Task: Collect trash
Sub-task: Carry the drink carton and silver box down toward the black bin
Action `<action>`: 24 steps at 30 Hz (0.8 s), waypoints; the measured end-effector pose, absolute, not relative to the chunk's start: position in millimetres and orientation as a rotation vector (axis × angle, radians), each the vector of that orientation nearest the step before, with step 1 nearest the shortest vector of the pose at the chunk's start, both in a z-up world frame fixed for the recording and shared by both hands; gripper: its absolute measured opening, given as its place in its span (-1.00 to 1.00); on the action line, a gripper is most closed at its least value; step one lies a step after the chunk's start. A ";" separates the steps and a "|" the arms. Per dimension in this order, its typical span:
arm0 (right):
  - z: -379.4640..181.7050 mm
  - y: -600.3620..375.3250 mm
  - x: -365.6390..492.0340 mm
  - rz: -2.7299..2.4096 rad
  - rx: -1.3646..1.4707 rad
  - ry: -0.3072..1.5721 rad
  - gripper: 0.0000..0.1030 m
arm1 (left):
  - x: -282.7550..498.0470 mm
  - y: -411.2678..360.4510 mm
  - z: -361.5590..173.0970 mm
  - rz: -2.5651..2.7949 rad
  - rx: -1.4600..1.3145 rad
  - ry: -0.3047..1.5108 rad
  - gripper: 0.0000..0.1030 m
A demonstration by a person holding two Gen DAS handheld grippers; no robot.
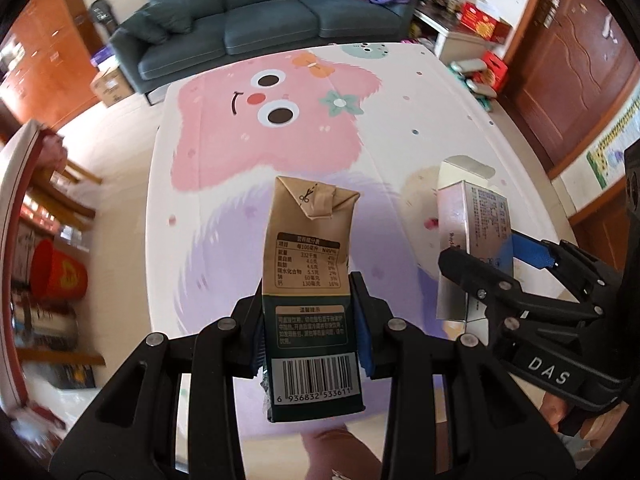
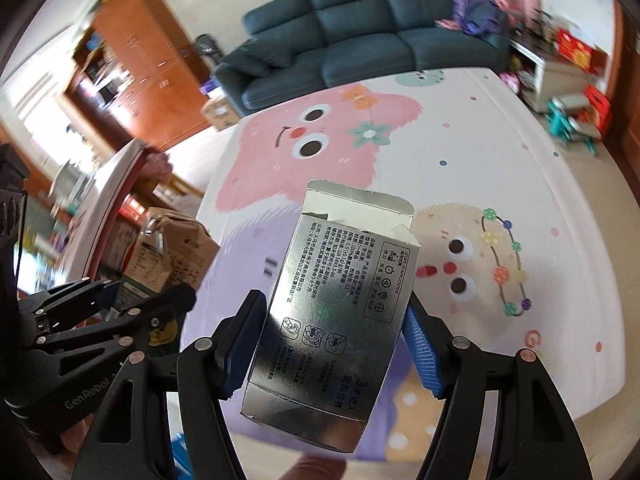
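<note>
Left gripper clamping brown milk carton; right gripper clamping silver box, above mat

Open play mat, sofa beyond

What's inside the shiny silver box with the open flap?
The shiny silver cardboard box, clamped in the right hand-held gripper, has its top flap open, showing only white cardboard lining. Whatever lies deeper is hidden by its walls.

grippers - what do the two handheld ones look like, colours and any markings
Both are black linkage frames with silver rivets. The left gripper has dark blue finger pads. The right gripper has brighter blue textured pads and white "DAS" lettering; the left body reads "GenRobot".
</note>
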State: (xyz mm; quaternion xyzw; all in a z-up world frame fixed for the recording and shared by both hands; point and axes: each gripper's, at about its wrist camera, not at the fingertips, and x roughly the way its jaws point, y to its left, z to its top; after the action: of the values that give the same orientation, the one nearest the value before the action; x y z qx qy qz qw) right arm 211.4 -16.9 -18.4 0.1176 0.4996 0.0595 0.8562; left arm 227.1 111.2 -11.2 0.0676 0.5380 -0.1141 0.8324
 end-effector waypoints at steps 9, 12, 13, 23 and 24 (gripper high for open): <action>-12.7 -56.3 106.3 0.250 0.146 1.062 0.30 | 105.3 61.3 -25.1 -0.149 0.023 1.162 -0.39; -18.3 -71.9 70.7 0.271 0.124 1.081 0.30 | 70.7 47.1 -32.9 -0.128 0.014 1.173 -0.39; -21.1 -75.1 62.7 0.274 0.123 1.089 0.30 | 57.1 42.3 -35.8 -0.122 0.008 1.183 -0.39; -70.8 -103.9 1.1 0.231 0.154 1.197 0.30 | 2.1 17.2 -80.5 -0.123 0.006 1.271 -0.39; -78.8 -105.4 -1.5 0.224 0.157 1.212 0.30 | 5.0 17.4 -87.6 -0.126 0.004 1.281 -0.39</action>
State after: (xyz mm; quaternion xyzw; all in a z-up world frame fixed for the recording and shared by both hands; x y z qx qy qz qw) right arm -1.5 -105.4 -78.8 0.0738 0.5677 0.1048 0.8132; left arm 5.0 17.4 -87.6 0.0017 0.5972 -0.0585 0.7999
